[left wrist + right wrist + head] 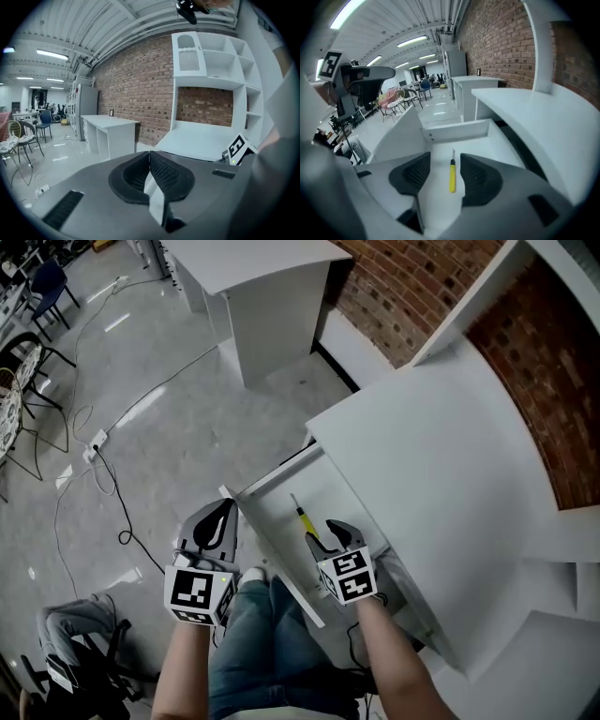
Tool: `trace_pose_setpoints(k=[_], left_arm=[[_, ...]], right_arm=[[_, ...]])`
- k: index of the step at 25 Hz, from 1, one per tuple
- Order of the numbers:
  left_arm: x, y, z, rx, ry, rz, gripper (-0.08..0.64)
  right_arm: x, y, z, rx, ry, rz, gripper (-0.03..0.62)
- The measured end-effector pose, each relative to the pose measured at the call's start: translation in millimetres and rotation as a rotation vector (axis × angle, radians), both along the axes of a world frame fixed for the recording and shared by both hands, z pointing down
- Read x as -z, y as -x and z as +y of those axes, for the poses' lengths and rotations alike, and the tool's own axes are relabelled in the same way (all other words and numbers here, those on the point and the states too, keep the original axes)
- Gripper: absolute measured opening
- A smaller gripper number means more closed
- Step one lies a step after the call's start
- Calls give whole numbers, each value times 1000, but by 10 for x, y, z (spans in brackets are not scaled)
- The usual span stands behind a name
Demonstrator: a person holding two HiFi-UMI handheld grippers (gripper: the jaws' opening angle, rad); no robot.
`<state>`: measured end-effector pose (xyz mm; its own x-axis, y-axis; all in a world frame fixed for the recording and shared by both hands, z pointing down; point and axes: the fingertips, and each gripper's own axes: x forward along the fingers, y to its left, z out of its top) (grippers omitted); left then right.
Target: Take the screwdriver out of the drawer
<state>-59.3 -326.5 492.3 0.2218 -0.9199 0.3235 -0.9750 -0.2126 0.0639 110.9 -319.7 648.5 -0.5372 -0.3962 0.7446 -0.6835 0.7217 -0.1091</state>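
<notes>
Nearest at left, my left gripper [218, 521] idles with jaws together on nothing, presumably out of the way, while my right gripper [336, 532], jaws wide, tilts into the open drawer [281, 480] to straddle the yellow-handled screwdriver [452, 176] lying untouched on its floor; no writing is legible, only square markers [199, 593].

– How much of the screwdriver [304, 521] shows in the head view?
– Tip and upper handle only. Its lower end sits behind the right gripper [337, 532], lower centre.
– And the drawer [272, 549]?
– That gripper and the forearm [394, 657] cover its near end.
– Left gripper view?
– A pale blur [281, 159] fills the right edge, and the hall's far end [42, 101], middle left, is too small to read.
</notes>
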Motion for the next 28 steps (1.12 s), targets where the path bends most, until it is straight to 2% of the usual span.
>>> trace_pose_setpoints(k=[5,10,13,16,18,21,25,28], left_arm=[[-247,162,-30,13,47,28,15],[-300,343,-120,29,29,42,15],[-330,405,-150,28,25,47,15],[-396,431,-166,24,33,48,15],[-464,433,-151,13,46,51,15],[-511,425,-150,0,50,52,15],[-518,414,-129,-15,76,48,15],[-423,383,-132,-30,53,54,15]], right_arm=[[-608,139,-14,24,108,82,202],[-1091,204,24,21,180,163,202],[-1321,118,37,-20,219,206,202],[-1466,28,27,-37,217,255,174],[-1498,8,25,-30,183,291,84],[-1538,-13,27,-53,162,290,79],[-1489,1,48,-98,194,266,75],[-1377,10,74,-98,185,252,74]])
